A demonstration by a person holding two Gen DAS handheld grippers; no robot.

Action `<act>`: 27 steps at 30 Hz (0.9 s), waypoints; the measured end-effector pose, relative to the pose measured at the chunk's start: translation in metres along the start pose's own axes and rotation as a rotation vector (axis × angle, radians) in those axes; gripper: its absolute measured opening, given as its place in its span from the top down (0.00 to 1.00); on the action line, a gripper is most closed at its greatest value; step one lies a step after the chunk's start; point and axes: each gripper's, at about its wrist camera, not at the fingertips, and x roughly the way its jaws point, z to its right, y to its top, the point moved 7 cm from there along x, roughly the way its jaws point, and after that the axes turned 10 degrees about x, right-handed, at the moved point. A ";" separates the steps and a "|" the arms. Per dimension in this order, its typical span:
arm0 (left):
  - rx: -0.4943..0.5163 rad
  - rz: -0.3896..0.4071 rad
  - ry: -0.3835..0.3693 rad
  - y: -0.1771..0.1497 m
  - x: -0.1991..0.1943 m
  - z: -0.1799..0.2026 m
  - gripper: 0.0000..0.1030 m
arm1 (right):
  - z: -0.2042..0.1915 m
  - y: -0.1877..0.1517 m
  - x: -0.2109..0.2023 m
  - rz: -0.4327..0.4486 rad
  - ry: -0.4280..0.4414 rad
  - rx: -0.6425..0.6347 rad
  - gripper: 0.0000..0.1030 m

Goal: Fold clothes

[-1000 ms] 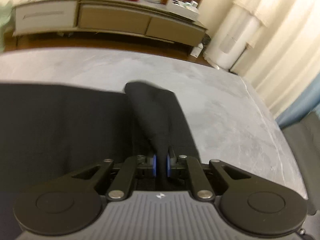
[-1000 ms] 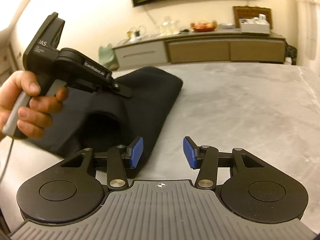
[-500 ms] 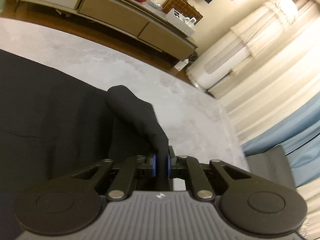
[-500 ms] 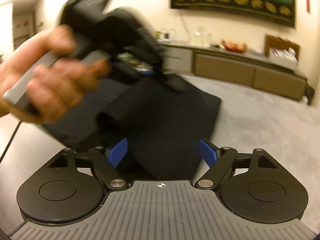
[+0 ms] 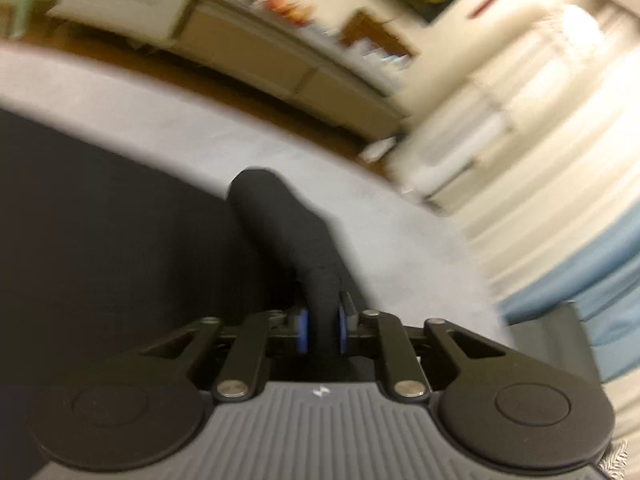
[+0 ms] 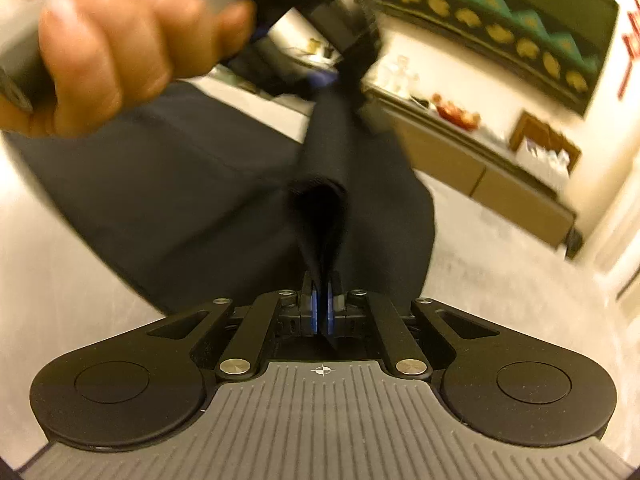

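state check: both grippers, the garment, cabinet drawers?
Left gripper: shut on black garment.
Right gripper: shut on black garment.
Black garment: partly lifted, pinched at two spots, the rest lying on the table.
Cabinet drawers: closed.
Left hand: gripping the gripper handle.

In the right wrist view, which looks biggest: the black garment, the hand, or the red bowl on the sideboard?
1. black garment
2. hand, enlarged by nearness to the camera
3. red bowl, far off and blurred

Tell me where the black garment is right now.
The black garment lies on the grey table, left of centre in both wrist views; one fold is pinched in the right gripper, another in the left gripper.
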 end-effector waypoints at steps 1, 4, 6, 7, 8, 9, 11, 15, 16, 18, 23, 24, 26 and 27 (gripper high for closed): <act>-0.031 -0.019 0.016 -0.007 0.005 -0.017 0.80 | -0.005 -0.003 0.003 -0.009 -0.004 -0.032 0.97; -0.088 -0.012 -0.008 -0.012 0.014 -0.040 0.73 | -0.018 -0.009 0.006 -0.011 -0.019 -0.108 0.97; -0.090 -0.013 -0.016 -0.011 0.021 -0.045 0.72 | -0.024 -0.010 0.005 -0.005 -0.029 -0.141 0.97; -0.077 -0.021 -0.018 -0.010 0.026 -0.043 0.72 | -0.028 -0.011 0.004 -0.002 -0.036 -0.159 0.97; -0.047 -0.015 -0.021 -0.005 0.028 -0.038 0.73 | -0.031 -0.012 0.005 -0.001 -0.044 -0.175 0.97; -0.017 -0.008 -0.023 -0.001 0.030 -0.032 0.78 | -0.034 -0.012 0.006 0.003 -0.058 -0.201 0.97; 0.043 0.007 -0.027 0.009 0.034 -0.022 0.86 | -0.040 -0.013 0.005 0.018 -0.091 -0.264 0.97; 0.065 0.074 -0.017 0.025 0.027 -0.025 0.87 | -0.060 -0.014 0.004 0.062 -0.135 -0.392 0.97; 0.036 0.031 0.022 0.021 0.034 -0.037 0.87 | -0.064 -0.017 0.008 0.035 -0.113 -0.392 0.95; 0.004 0.002 0.049 0.012 0.034 -0.051 0.86 | -0.065 -0.021 0.012 0.006 -0.069 -0.365 0.86; -0.035 0.023 0.013 -0.014 -0.005 -0.060 0.69 | -0.032 -0.006 -0.017 -0.045 0.142 -0.082 0.41; -0.019 0.014 0.009 -0.023 -0.011 -0.057 0.68 | -0.018 -0.003 -0.020 -0.062 0.186 0.017 0.41; 0.016 -0.005 0.001 -0.041 -0.023 -0.052 0.68 | 0.006 0.000 -0.021 -0.095 0.280 0.209 0.41; 0.033 -0.015 -0.002 -0.050 -0.030 -0.049 0.68 | 0.017 0.000 -0.018 -0.109 0.312 0.298 0.41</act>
